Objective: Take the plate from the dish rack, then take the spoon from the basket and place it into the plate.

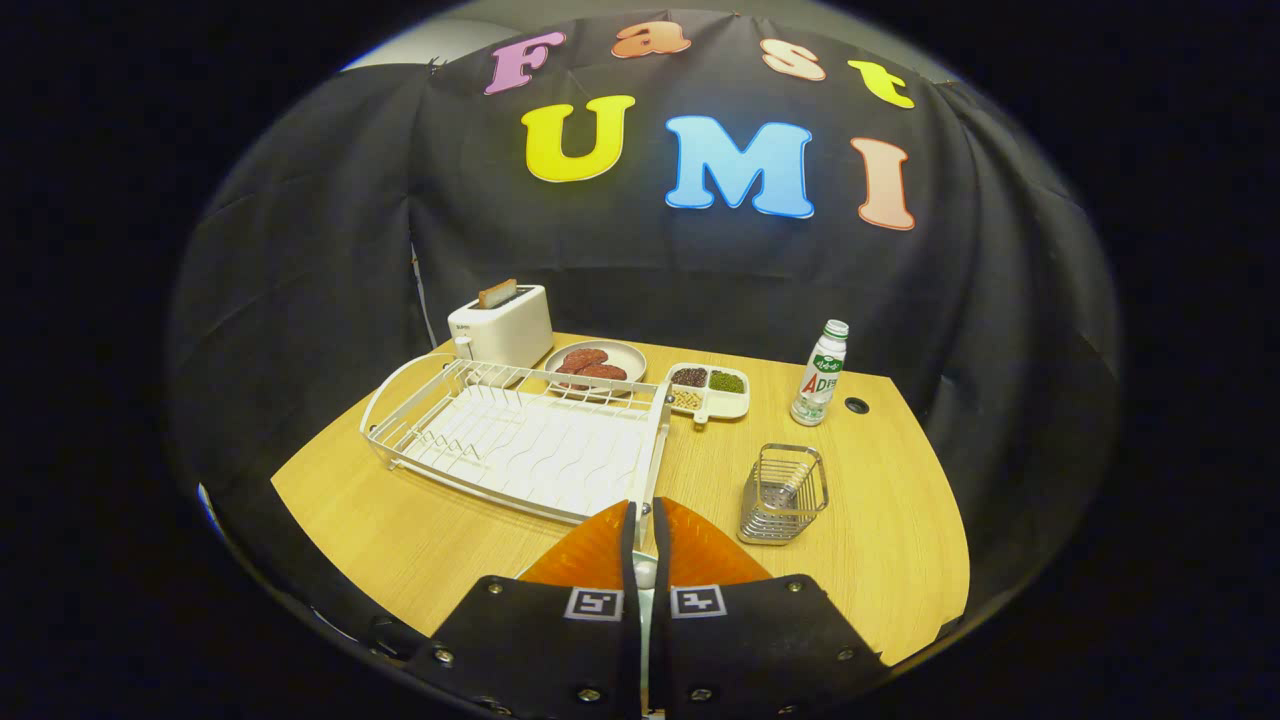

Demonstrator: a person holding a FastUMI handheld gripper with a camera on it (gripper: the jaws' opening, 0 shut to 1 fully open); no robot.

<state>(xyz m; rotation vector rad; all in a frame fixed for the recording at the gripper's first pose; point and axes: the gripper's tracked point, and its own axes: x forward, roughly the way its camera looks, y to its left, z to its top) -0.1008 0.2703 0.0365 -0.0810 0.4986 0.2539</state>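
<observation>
Nearest, the gripper (643,525) is clenched on the thin edge of the plate (646,572), both orange fingers (592,550) pressing it, above the wooden tabletop (400,520). Just ahead lies the white dish rack (520,440); to its right stands the wire basket (784,493), spoon (795,483) inside. Beyond are a toaster (500,325), a plate of patties (595,365), a divided dish (708,390) and a bottle (820,373).

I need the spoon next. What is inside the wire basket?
Through the wire basket, a pale, slanted handle shows, likely the spoon; its bowl end is hidden by the wires. The gripper fingers sit nearly closed, holding something thin edge-on.
</observation>
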